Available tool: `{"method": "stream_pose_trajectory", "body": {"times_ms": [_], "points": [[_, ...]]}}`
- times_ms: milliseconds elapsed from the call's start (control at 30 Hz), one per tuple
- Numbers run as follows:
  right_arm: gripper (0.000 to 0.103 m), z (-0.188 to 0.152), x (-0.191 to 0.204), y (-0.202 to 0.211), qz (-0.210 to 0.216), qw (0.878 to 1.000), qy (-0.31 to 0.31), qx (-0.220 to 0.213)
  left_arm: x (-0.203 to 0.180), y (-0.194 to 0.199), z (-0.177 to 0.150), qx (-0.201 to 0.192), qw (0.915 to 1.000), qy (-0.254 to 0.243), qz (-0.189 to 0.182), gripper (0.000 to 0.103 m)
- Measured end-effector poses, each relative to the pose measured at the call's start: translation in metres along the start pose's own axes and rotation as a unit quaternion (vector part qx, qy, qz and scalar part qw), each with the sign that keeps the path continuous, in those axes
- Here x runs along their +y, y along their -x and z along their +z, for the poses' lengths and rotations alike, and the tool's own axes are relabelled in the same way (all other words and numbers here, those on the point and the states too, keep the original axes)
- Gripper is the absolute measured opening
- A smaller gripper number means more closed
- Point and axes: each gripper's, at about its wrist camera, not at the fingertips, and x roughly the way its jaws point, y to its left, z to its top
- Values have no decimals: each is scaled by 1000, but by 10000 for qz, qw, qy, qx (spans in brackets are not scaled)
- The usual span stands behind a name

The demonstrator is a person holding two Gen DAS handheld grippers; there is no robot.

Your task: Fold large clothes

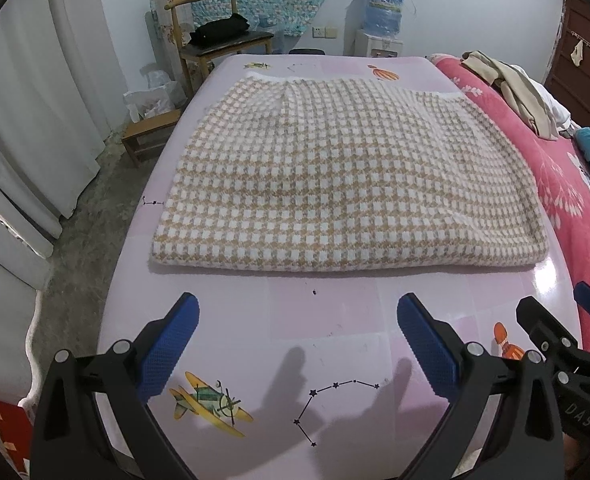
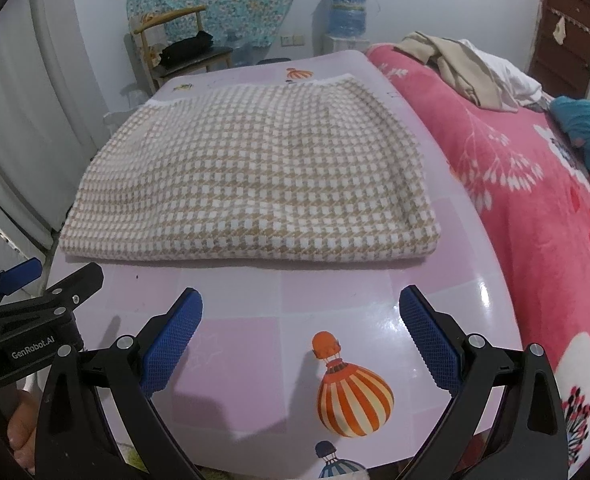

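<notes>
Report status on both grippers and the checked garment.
Left gripper open, empty. Right gripper open, empty. Checked garment folded flat on the pink table, untouched. Nothing in the way.

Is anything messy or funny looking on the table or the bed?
The checked garment lies neatly folded and flat on the pink table. Both tools, left and right, are open and empty. Only the bed looks messy: beige clothes lie crumpled there.

Even indoor light, glare on table (image 2: pixel 483 296), soft shadows, fisheye-bent edges, dark corners
</notes>
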Motion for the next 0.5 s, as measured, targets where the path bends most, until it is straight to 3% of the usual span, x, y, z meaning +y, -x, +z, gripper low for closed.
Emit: {"method": "stream_pose_trajectory", "body": {"times_ms": [500], "points": [[95,0,0,-1,-7,10000,3,35,1,0,0,25,10000,11,-16,98]]}}
